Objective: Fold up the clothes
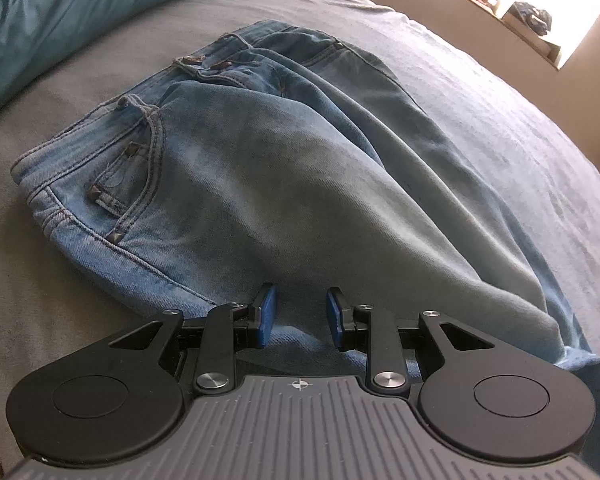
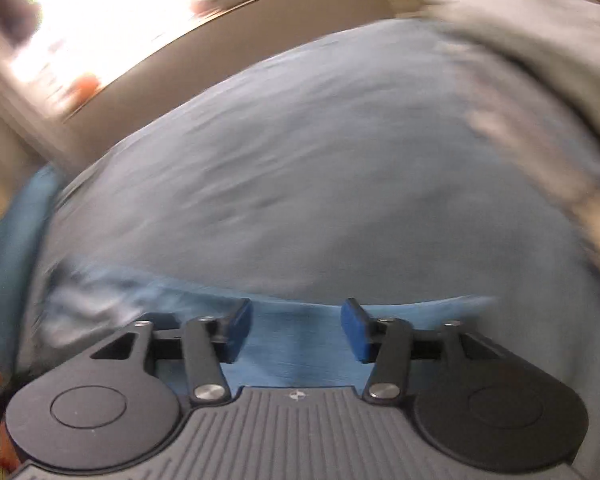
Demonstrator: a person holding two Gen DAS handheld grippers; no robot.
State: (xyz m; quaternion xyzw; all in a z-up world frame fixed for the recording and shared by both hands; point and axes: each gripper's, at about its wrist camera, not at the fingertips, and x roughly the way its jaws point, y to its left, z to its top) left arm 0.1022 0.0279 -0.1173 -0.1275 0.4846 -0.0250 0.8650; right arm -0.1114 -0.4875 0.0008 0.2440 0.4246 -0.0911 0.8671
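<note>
While the bed is soft and its sheet wrinkled, any drag on cloth can be passed to the sheet and bunch it under the fold. The jeans are laid across the middle of the bed, doubled lengthwise, with the waistband at the far left and the legs run toward the cameras. The upper leg is tented up toward the left gripper, so the stack can be skewed if that side is pulled alone.

The left gripper's jaws are set narrow, and a thick fold of denim appears to be pinched between them. The hold is judged shallow, so slip-out is possible on a quick lift.

The right gripper is seen wide open and nothing is held. A strip of denim lies under the gap, untouched by the pads. That view is heavily smeared, so the hem edge cannot be located. A re-grasp can be misplaced, or only one layer caught, and a crooked fold produced.
</note>
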